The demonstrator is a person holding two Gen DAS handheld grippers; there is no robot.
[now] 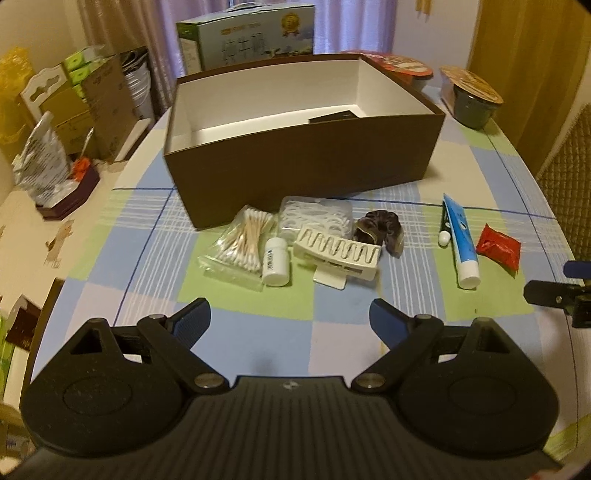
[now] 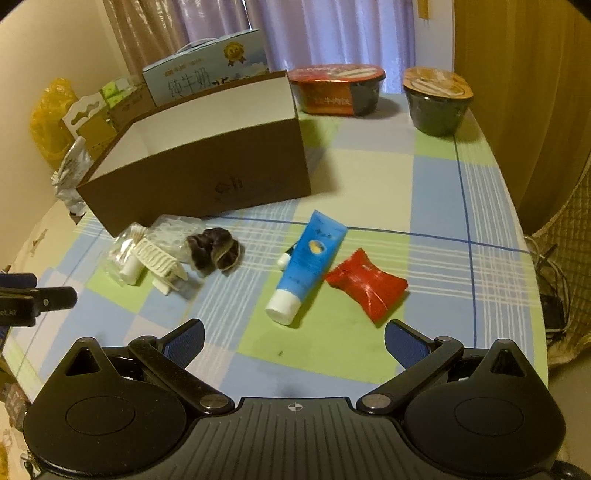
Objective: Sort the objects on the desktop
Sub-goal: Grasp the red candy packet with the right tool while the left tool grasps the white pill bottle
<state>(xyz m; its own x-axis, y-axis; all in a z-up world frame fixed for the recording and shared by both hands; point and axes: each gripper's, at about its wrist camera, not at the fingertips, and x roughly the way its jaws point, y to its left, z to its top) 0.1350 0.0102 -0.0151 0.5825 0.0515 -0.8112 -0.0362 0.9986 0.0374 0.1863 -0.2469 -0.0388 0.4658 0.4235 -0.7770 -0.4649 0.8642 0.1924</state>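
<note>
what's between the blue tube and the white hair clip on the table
A dark scrunchie lies between the blue tube and the white hair clip, clearest in the right wrist view.

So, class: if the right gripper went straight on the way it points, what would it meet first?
Probably the blue tube, white cap first: it lies just ahead of the open right gripper, slightly left of centre. The red packet sits to the right. Depth is uncertain.

Far beyond the tongs stand a milk carton (image 2: 207, 70), a red noodle bowl (image 2: 338, 90) and a dark cup (image 2: 437, 99); purple curtains (image 2: 332, 33) hang behind them.
</note>
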